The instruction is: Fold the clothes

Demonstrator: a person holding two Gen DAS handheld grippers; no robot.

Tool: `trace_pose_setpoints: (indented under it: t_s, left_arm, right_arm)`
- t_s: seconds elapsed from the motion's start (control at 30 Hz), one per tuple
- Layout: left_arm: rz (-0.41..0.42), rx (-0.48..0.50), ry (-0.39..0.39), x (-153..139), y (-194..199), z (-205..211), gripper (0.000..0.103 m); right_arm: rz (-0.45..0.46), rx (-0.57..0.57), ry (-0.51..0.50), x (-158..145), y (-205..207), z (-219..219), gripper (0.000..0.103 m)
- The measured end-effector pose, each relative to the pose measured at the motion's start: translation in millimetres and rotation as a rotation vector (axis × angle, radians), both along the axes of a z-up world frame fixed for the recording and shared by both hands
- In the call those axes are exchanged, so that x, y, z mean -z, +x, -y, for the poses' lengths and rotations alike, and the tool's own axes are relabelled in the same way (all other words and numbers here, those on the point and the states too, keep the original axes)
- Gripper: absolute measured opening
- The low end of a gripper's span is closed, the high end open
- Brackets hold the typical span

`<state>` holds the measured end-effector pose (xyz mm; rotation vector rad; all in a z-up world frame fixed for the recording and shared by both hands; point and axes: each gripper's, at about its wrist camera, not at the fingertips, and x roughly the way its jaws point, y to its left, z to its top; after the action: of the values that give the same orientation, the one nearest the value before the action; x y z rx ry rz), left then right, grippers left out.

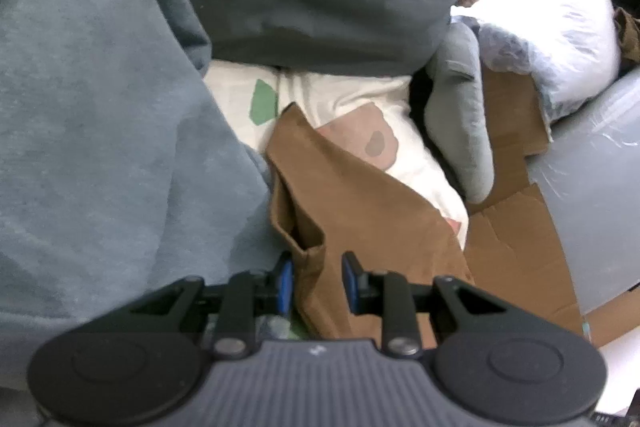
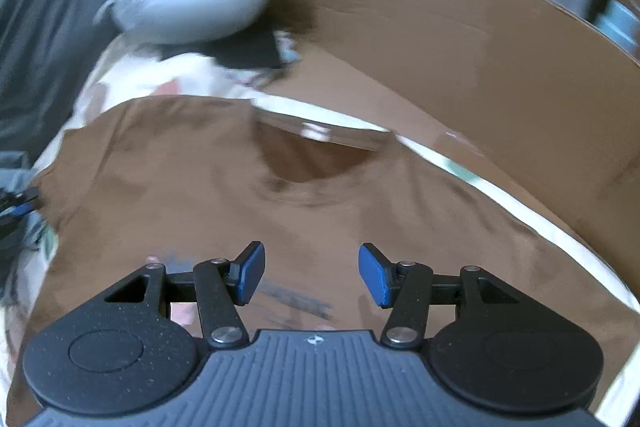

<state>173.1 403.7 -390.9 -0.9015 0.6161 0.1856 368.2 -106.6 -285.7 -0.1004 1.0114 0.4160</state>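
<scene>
Cream bedding (image 1: 352, 95) printed with coloured patches carries the work, hemmed in by a person's grey-blue clothed leg (image 1: 100, 131) at the left of the left wrist view and by flattened cardboard (image 1: 516, 243) and plastic-wrapped bundles (image 1: 560, 39) at the right. Between them a person's grey-socked foot (image 1: 460, 115) rests on the cover. The left gripper (image 1: 318, 277) has the brown T-shirt (image 1: 360, 203) bunched between its blue pads, its jaws partly closed around a folded sleeve edge; whether the pads already press the cloth I cannot tell. Gripping that outer edge probably serves to draw the sleeve inward for a fold. In the right wrist view the same shirt lies spread flat, collar (image 2: 312, 163) toward the far side, with a grey neck pillow (image 2: 188, 7) beyond it at the upper left and a cardboard wall (image 2: 480, 47) curving along the right. The right gripper (image 2: 312, 275) hangs above the shirt's chest, jaws released and empty, perhaps heading for the opposite edge. Free room lies over the shirt itself; the cardboard crowds its right hem.
</scene>
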Motion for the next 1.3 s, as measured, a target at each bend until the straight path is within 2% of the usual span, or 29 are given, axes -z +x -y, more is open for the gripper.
trace_pose_setpoints:
  t_s: [0.13,0.2,0.23,0.4,0.6,0.83,0.9,1.07,1.13,1.23,1.3]
  left_arm:
    - [0.002,-0.001,0.029,4.2,-0.2,2.8,0.027]
    - [0.006,-0.013,0.033,4.8,-1.5,0.8,0.019]
    - [0.006,-0.013,0.040,4.0,-1.3,0.3,0.011]
    - [0.029,0.019,0.066,-4.4,1.0,0.4,0.009]
    - [0.041,0.068,0.088,-14.2,6.6,-1.4,0.008]
    - [0.046,0.101,0.096,-21.2,11.7,-0.2,0.008]
    - [0.035,0.106,0.109,-22.9,12.6,0.7,0.007]
    - [0.042,0.114,0.105,-27.3,10.7,0.0,0.007]
    - [0.043,0.124,0.105,-30.0,10.6,0.6,0.007]
    - [0.047,0.140,0.115,-34.1,10.6,1.9,0.007]
    - [0.050,0.149,0.118,-36.7,10.9,2.7,0.007]
  right_arm:
    - [-0.012,-0.074,0.015,0.0,0.7,-34.7,0.059]
    - [-0.014,-0.114,0.027,0.1,-2.0,-53.0,0.059]
    - [-0.016,-0.132,0.039,0.5,-4.1,-62.0,0.059]
    - [-0.038,-0.187,0.119,14.5,-15.1,-108.8,0.059]
    - [-0.065,-0.197,0.224,35.6,-35.5,-170.6,0.058]
    - [-0.096,-0.231,0.281,49.5,-54.7,-221.1,0.057]
    - [-0.114,-0.225,0.294,56.1,-57.0,-228.2,0.045]
    - [-0.169,-0.186,0.346,76.4,-57.9,-243.9,0.025]
    - [-0.195,-0.166,0.378,85.2,-57.8,-250.7,0.021]
    - [-0.243,-0.127,0.433,99.1,-57.6,-259.3,0.020]
    - [-0.278,-0.090,0.459,108.8,-56.6,-264.4,0.011]
